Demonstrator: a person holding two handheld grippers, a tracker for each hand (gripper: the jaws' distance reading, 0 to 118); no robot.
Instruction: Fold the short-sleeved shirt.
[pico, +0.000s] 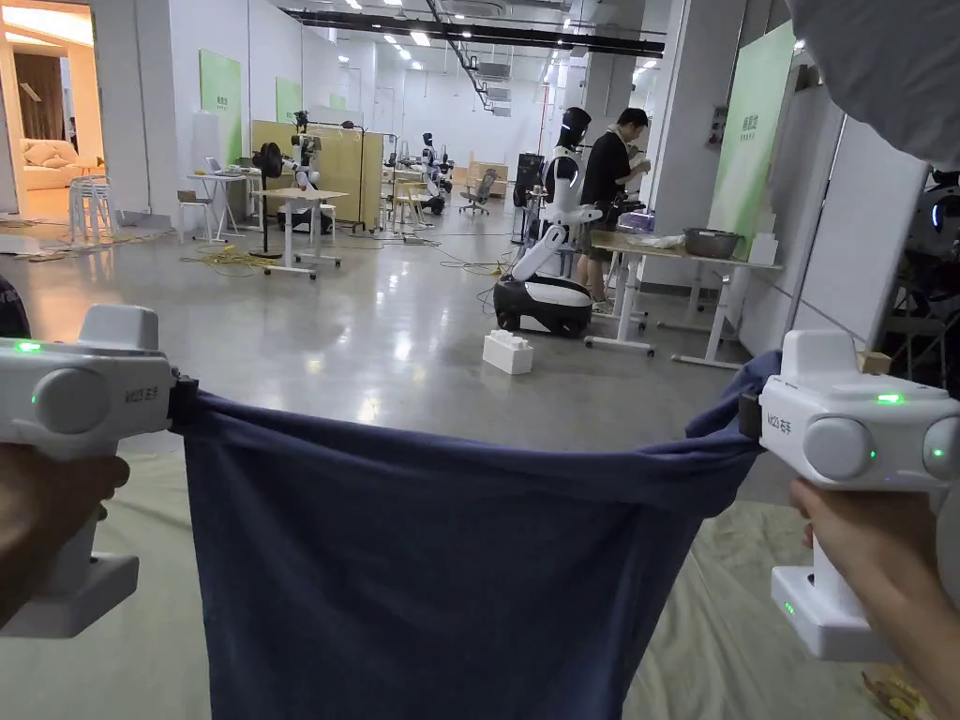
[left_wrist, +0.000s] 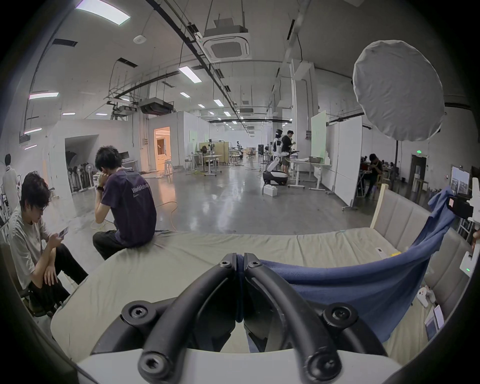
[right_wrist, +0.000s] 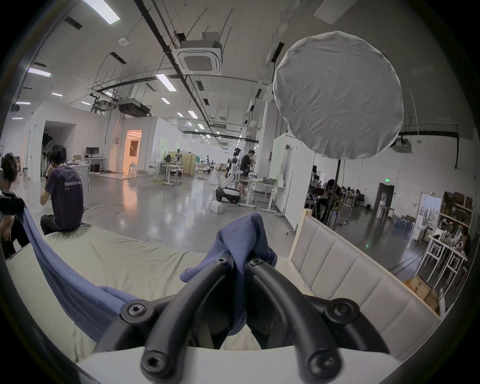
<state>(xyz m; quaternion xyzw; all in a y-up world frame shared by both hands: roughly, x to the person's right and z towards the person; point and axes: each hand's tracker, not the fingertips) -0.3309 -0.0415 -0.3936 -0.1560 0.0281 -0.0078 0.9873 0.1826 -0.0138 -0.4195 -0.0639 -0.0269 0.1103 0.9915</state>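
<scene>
A dark blue short-sleeved shirt (pico: 450, 572) hangs stretched in the air between my two grippers, above a beige bed sheet (pico: 741, 637). My left gripper (pico: 180, 403) is shut on the shirt's left upper corner; in the left gripper view its jaws (left_wrist: 241, 259) press together on blue cloth (left_wrist: 350, 285). My right gripper (pico: 747, 415) is shut on the right upper corner, where a bunch of cloth (right_wrist: 244, 233) sticks up past its jaws (right_wrist: 239, 261). The shirt's top edge sags a little between them and its lower part runs out of the head view.
The bed (left_wrist: 168, 265) has a padded headboard (right_wrist: 350, 265) on the right. Two people (left_wrist: 124, 200) sit at its far left corner. Small items (left_wrist: 426, 296) lie on the bed by the headboard. A round white diffuser (right_wrist: 337, 93) hangs above right. Beyond lies open floor with a white robot (pico: 553, 272).
</scene>
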